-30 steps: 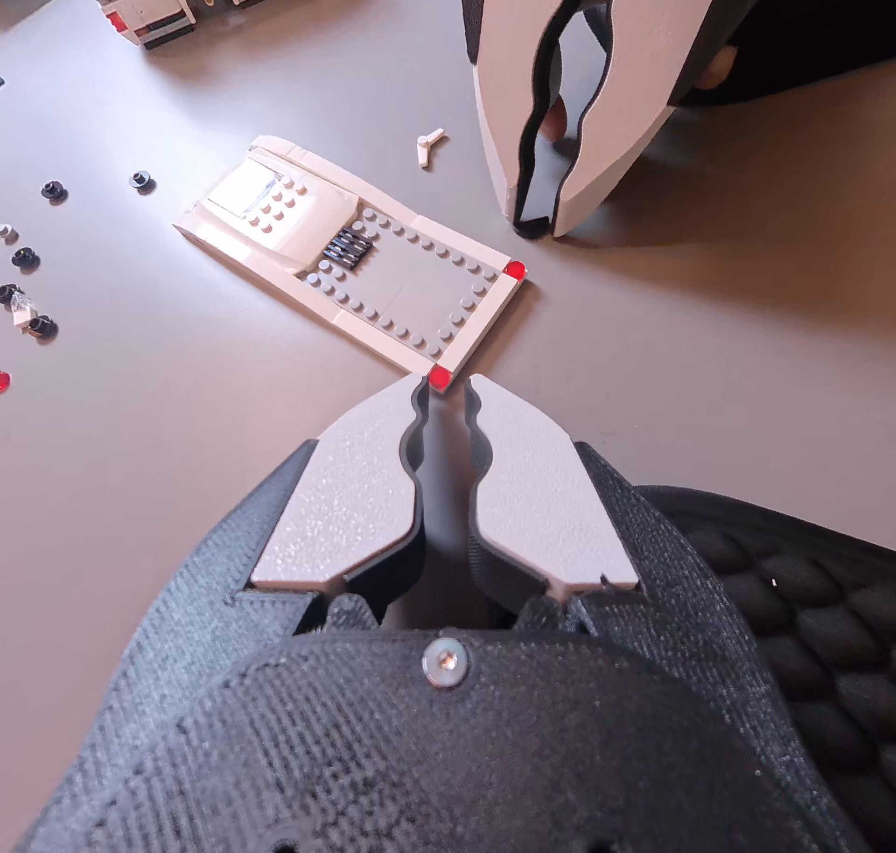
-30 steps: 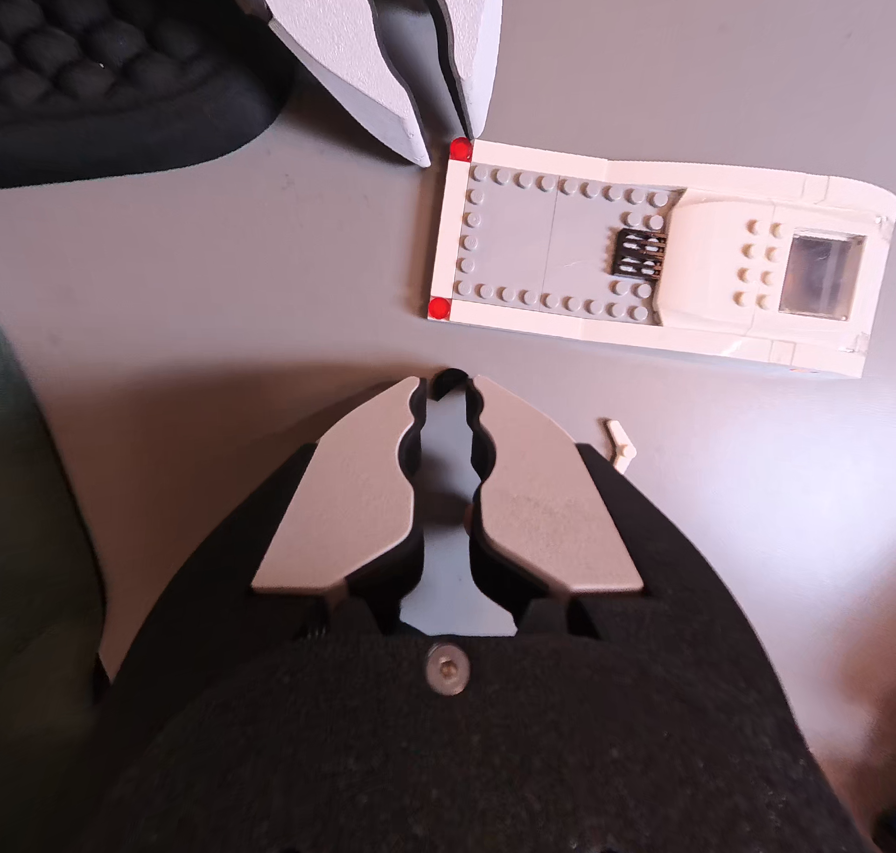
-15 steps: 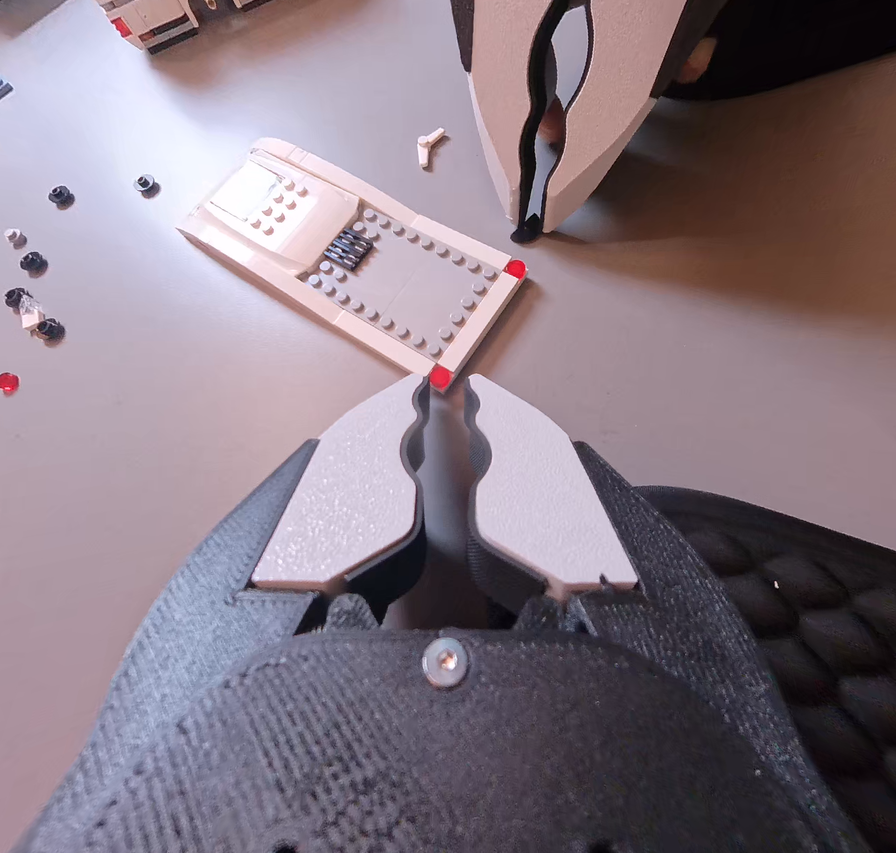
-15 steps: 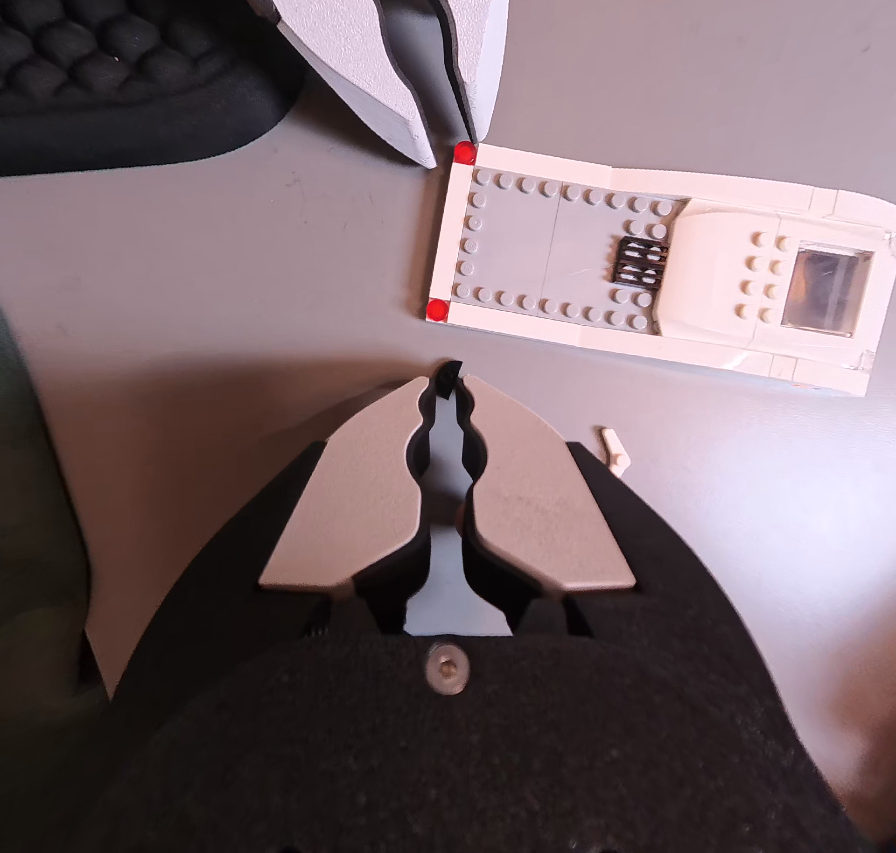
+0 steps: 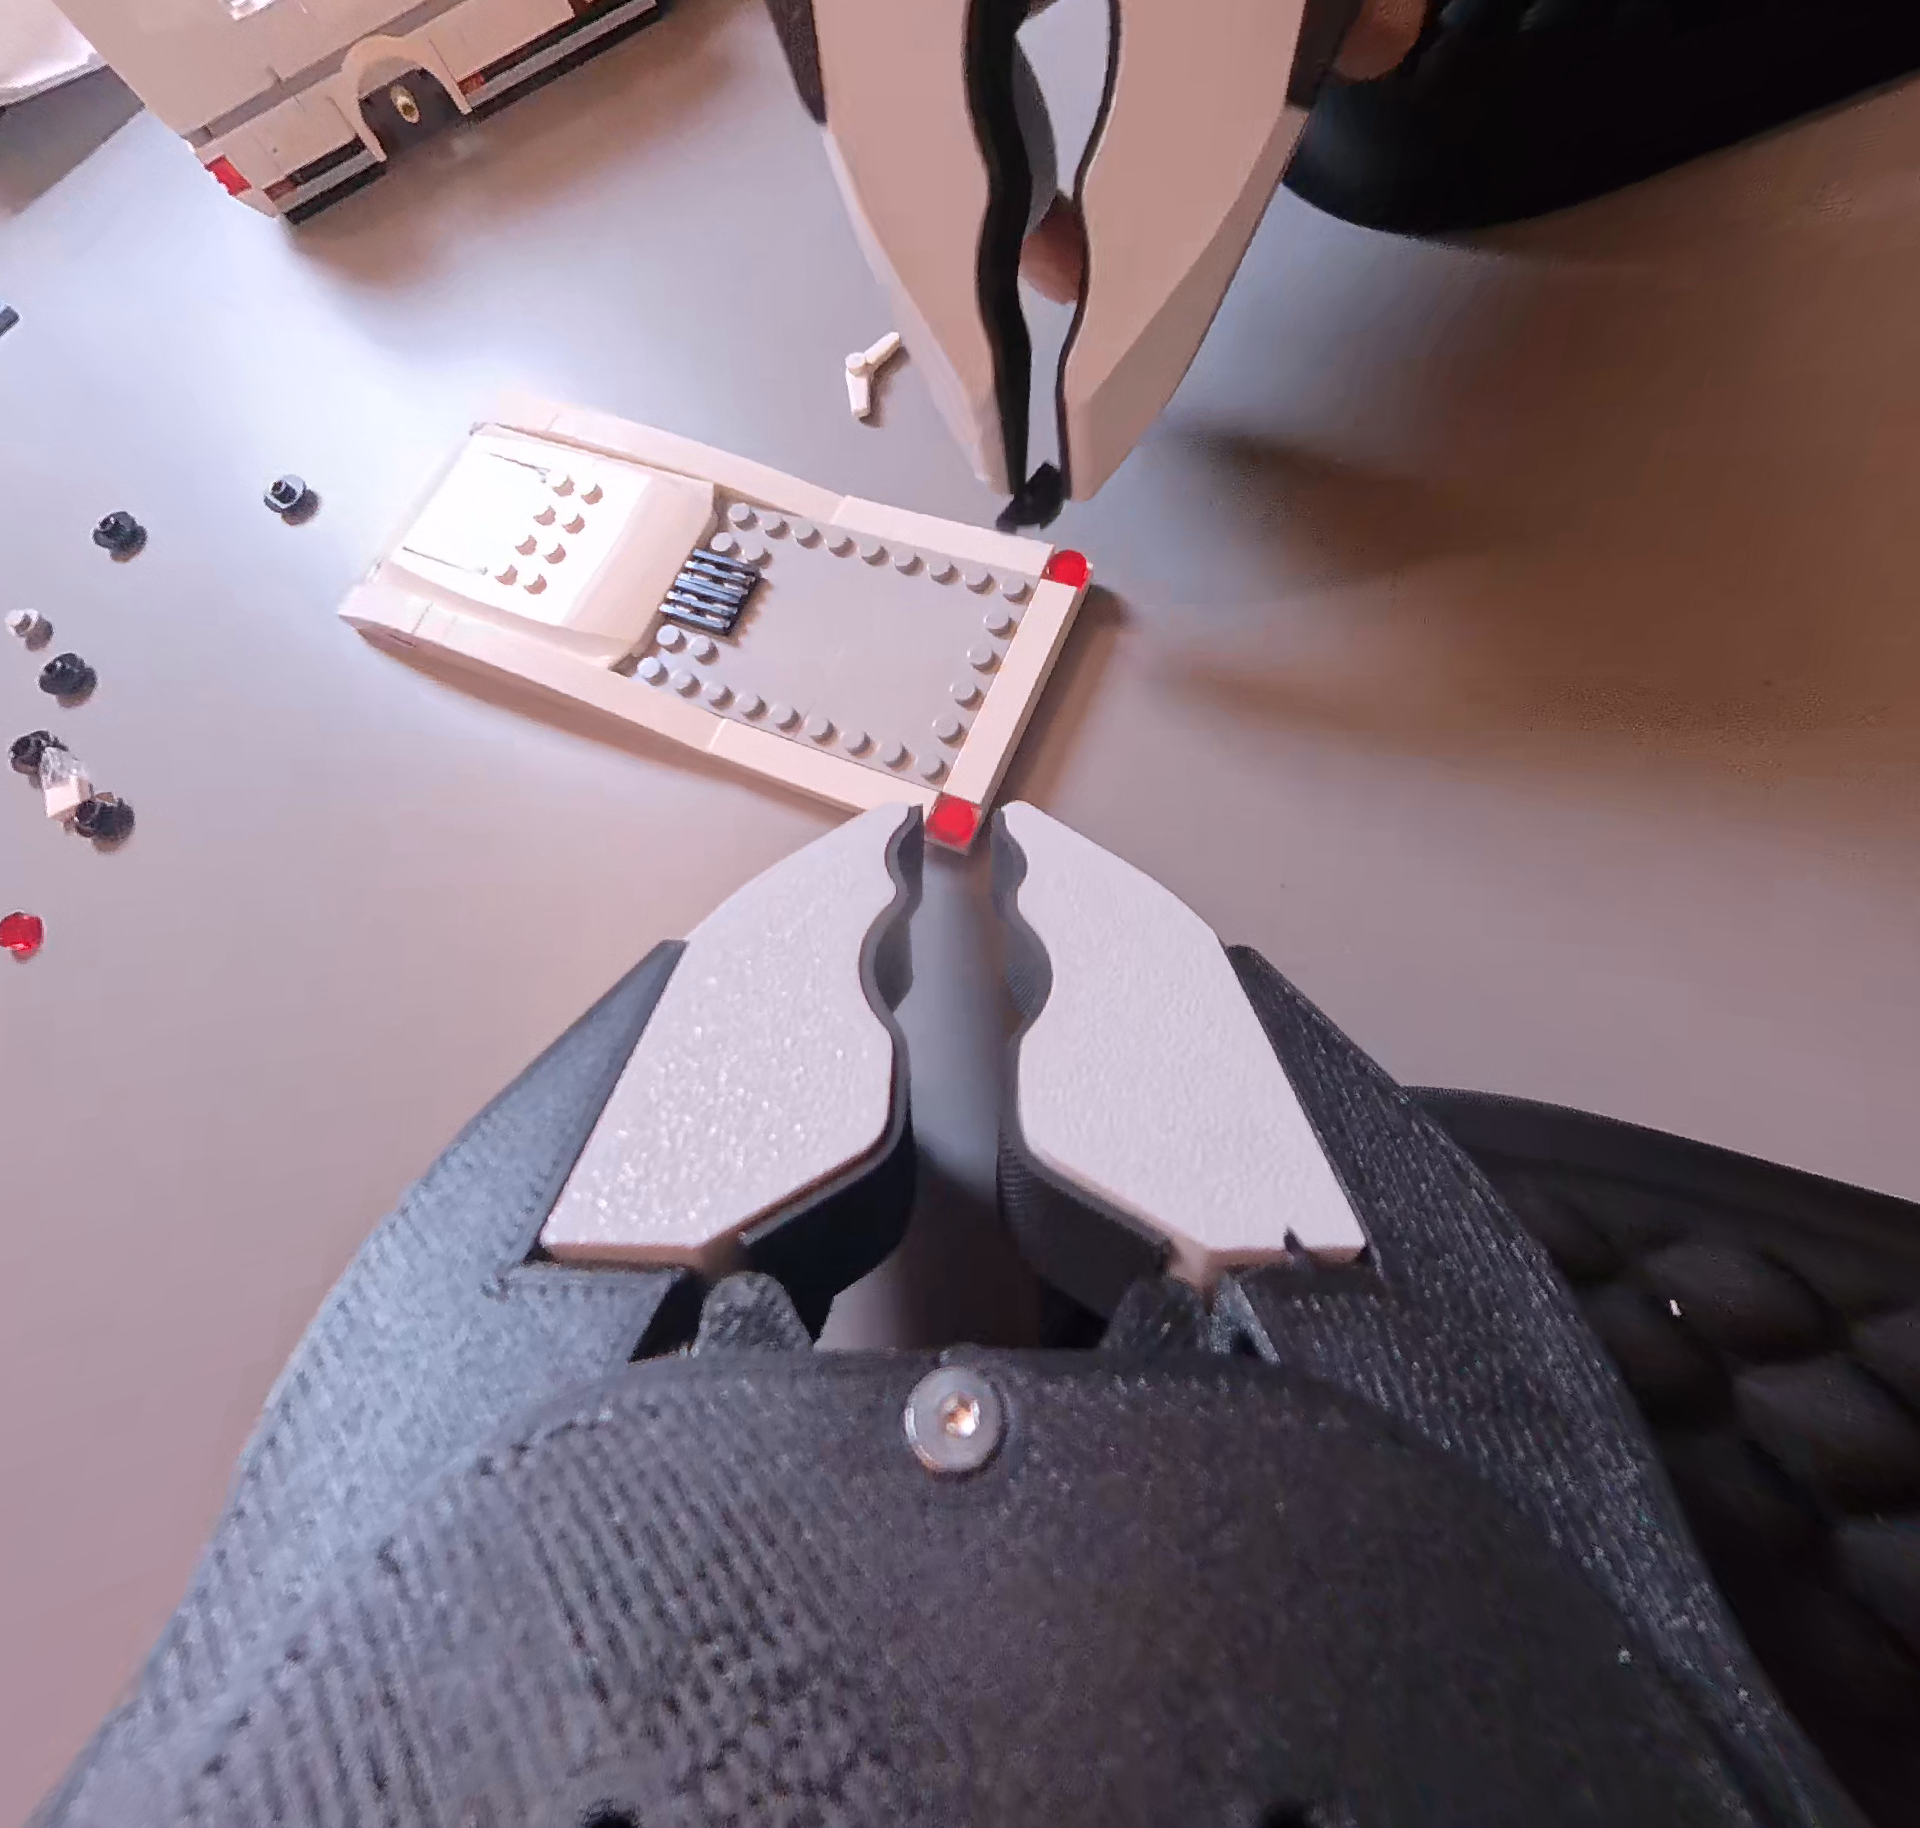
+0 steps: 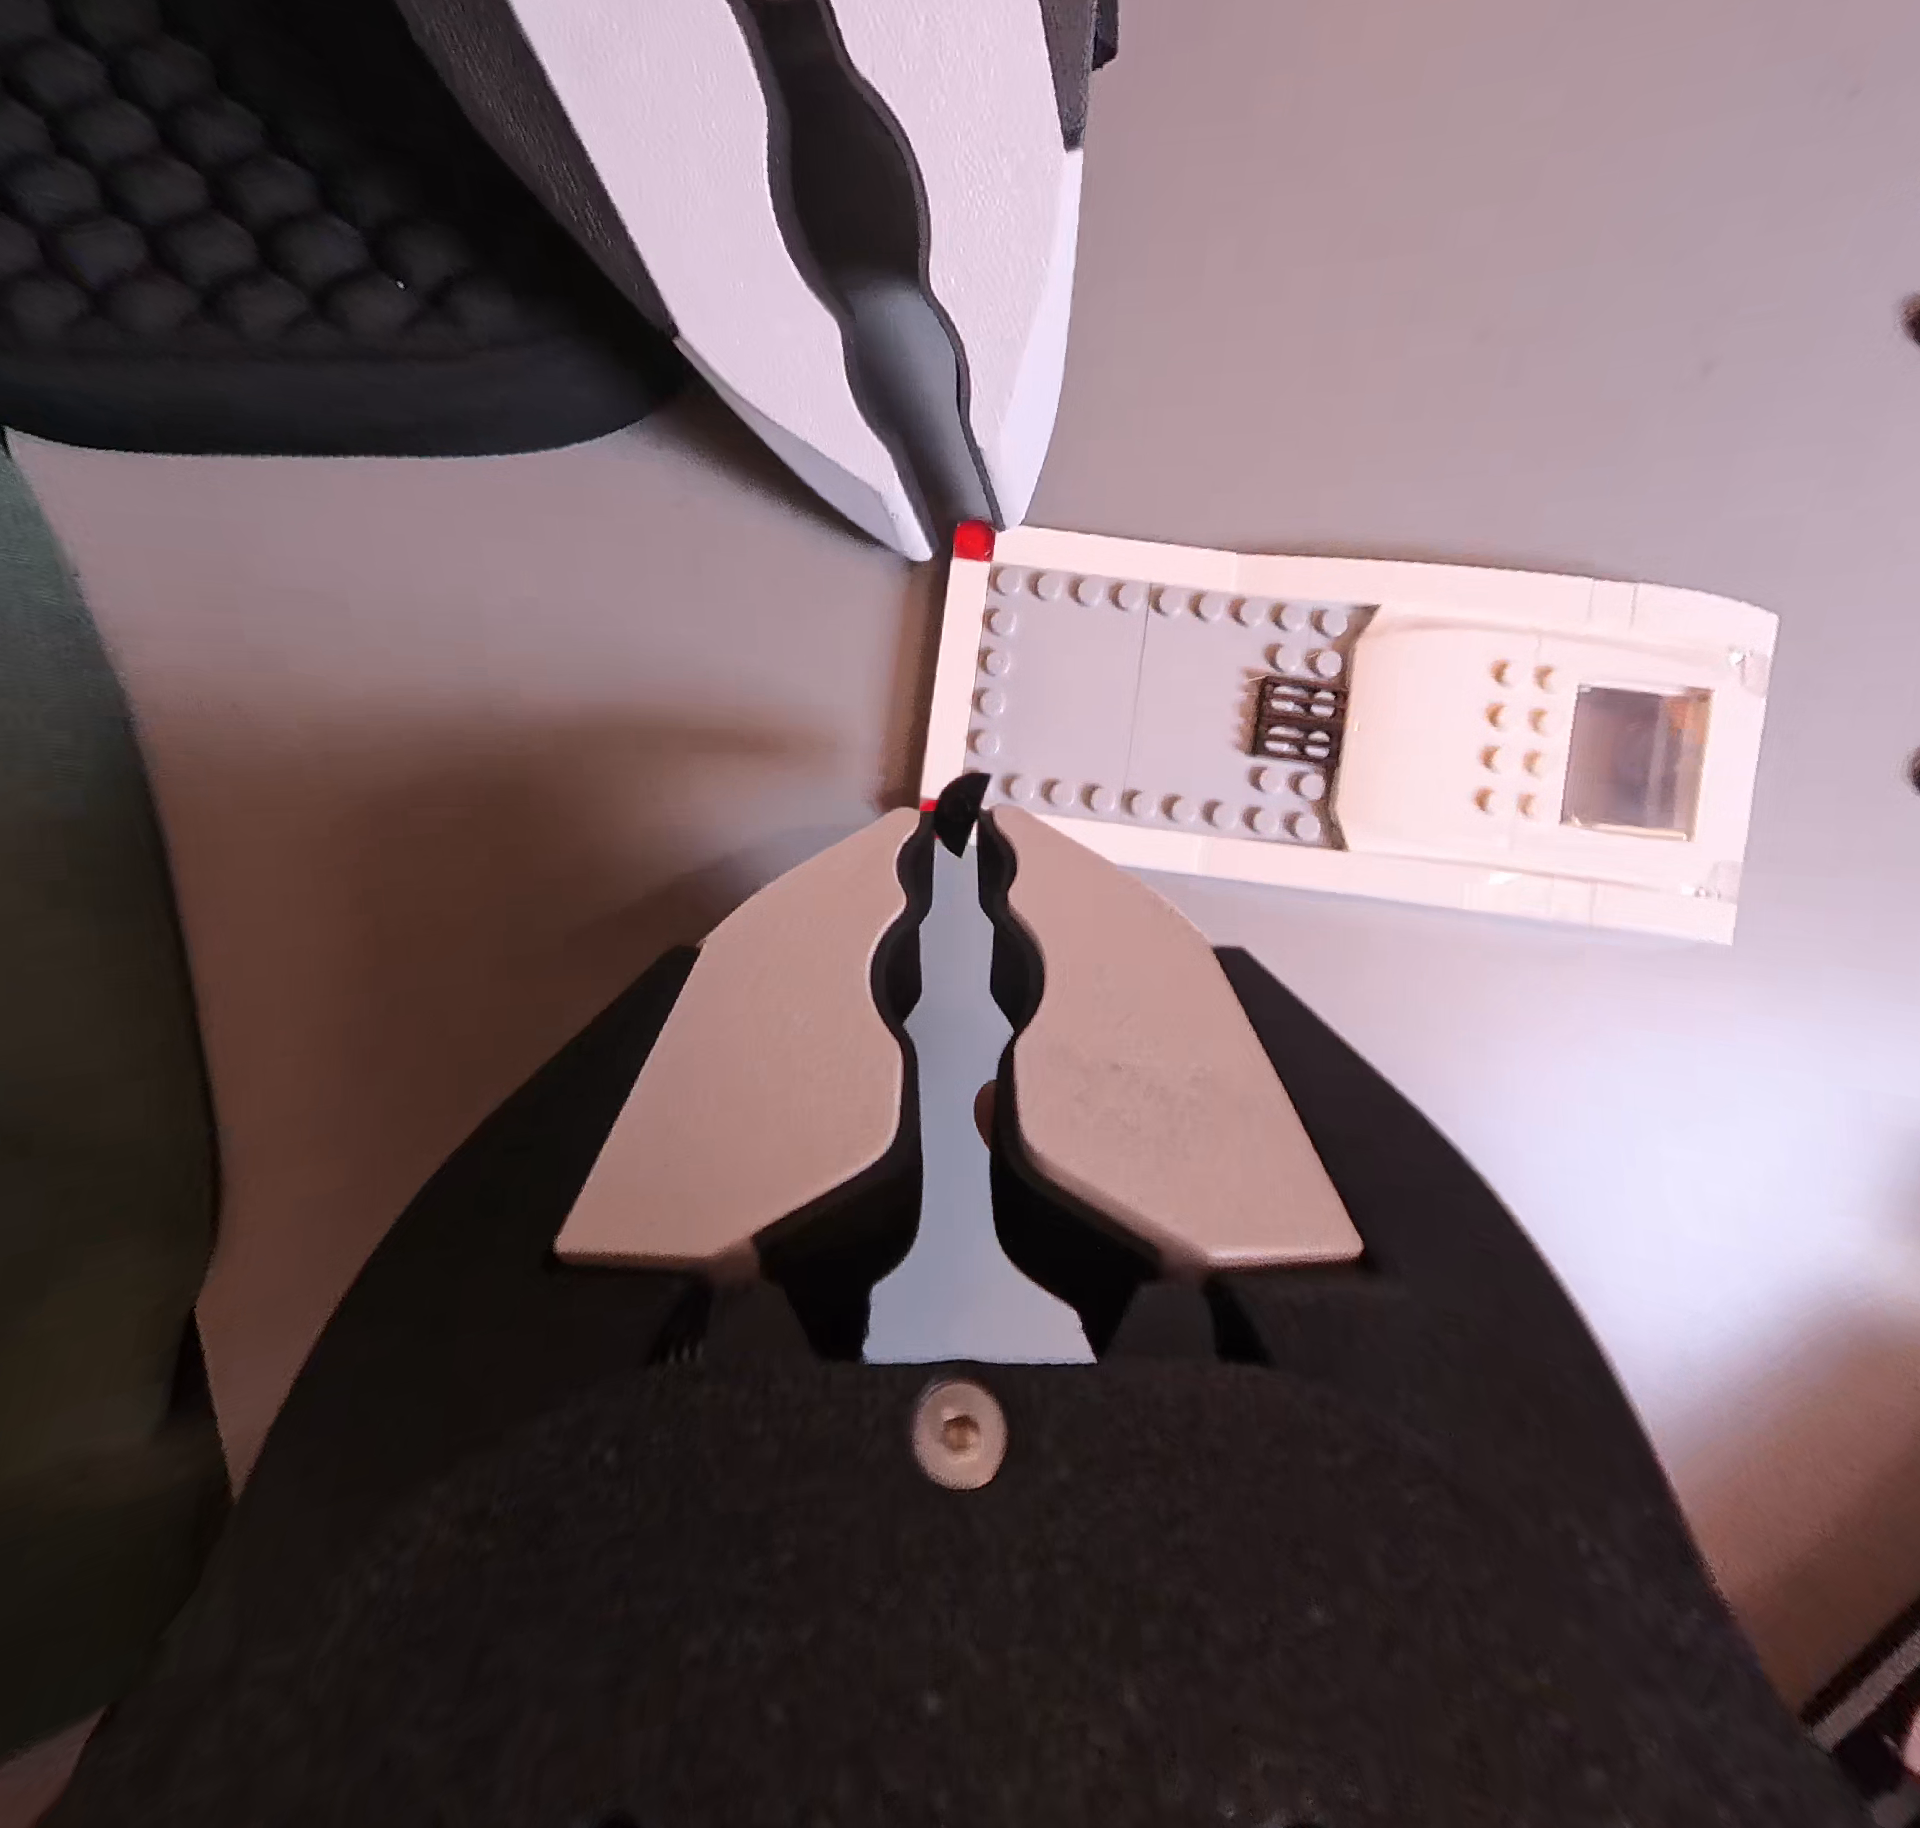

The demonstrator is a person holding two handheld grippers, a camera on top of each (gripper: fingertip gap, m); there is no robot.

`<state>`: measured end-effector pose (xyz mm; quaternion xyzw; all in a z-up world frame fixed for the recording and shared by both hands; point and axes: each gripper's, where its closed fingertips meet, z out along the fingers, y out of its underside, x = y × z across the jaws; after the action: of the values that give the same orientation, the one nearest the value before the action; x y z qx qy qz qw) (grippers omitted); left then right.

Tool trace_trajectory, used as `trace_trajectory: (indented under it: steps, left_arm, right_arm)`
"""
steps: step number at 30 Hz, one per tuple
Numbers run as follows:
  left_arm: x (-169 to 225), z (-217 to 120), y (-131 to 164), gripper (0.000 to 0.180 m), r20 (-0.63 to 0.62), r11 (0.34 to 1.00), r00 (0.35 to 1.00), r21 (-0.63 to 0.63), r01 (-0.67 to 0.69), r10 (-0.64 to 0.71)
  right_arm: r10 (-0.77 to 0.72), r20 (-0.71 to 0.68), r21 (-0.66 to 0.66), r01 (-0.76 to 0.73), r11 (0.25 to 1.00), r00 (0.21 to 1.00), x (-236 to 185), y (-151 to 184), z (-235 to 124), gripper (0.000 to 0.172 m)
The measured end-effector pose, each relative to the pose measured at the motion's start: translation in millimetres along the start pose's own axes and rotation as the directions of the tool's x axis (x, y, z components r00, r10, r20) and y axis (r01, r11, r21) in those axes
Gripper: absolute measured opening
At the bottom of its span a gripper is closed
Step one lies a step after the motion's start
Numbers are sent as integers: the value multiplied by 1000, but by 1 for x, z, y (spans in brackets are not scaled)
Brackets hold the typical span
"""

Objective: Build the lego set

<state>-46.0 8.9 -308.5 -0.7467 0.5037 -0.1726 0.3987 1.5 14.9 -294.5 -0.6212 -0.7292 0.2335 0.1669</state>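
Grey table (image 5: pixel 1455 739); brick plate (image 5: pixel 831 656), no legible writing.

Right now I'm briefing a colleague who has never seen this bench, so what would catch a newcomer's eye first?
The white and grey brick plate lying flat mid-table, with a red stud at each near corner. The left gripper has its jaws around one red corner stud. The right gripper pinches a small black piece just over the other corner. Small black parts lie scattered to the left, and a brick camper van stands behind.
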Motion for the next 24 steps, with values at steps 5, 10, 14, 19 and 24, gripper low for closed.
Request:
trace_trajectory:
  steps: [5,10,14,19,24]
  left_arm:
    - [-5,-6,-6,16,40,999,999,48,11,-13]
    - [3,-9,-25,16,13,991,999,132,34,-36]
    - [5,-12,-37,19,37,983,999,184,0,-7]
    - [15,-16,-47,18,0,971,999,238,-35,36]
    - [13,-17,-48,8,24,970,999,239,-49,44]
  right_arm:
    - [-15,12,23,15,1000,1000,3,-9,8,7]
    - [-24,28,152,19,988,999,-1,-27,3,7]
    - [-7,85,274,-17,961,996,-5,-44,-3,7]
    - [-121,88,294,90,951,989,-16,-44,-7,6]
    - [-129,69,290,104,951,989,-14,-41,-6,6]
